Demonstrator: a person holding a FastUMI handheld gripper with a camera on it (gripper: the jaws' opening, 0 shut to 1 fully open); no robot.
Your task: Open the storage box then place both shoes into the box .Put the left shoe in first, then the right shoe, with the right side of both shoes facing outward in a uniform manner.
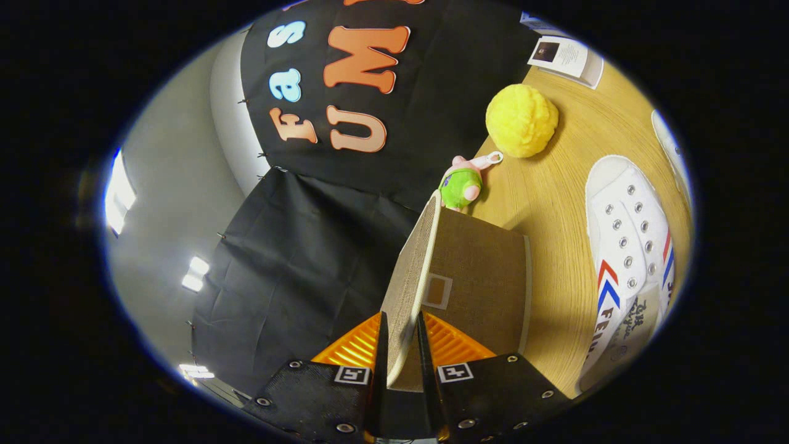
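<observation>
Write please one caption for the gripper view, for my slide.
Gripper shut on the storage box lid, lifting it; white shoe lies beside.

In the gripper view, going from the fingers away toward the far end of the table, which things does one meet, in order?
gripper, its fingers shut on the storage box lid → storage box → small green and pink plush toy → yellow fluffy ball → white card at the far end of the table.

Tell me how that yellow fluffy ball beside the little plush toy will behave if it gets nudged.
The yellow fluffy ball is round and sits free on the wooden table, so it would probably roll. Its fuzzy surface suggests it is soft and light. The tool is shut on the storage box lid, well short of it.
</observation>
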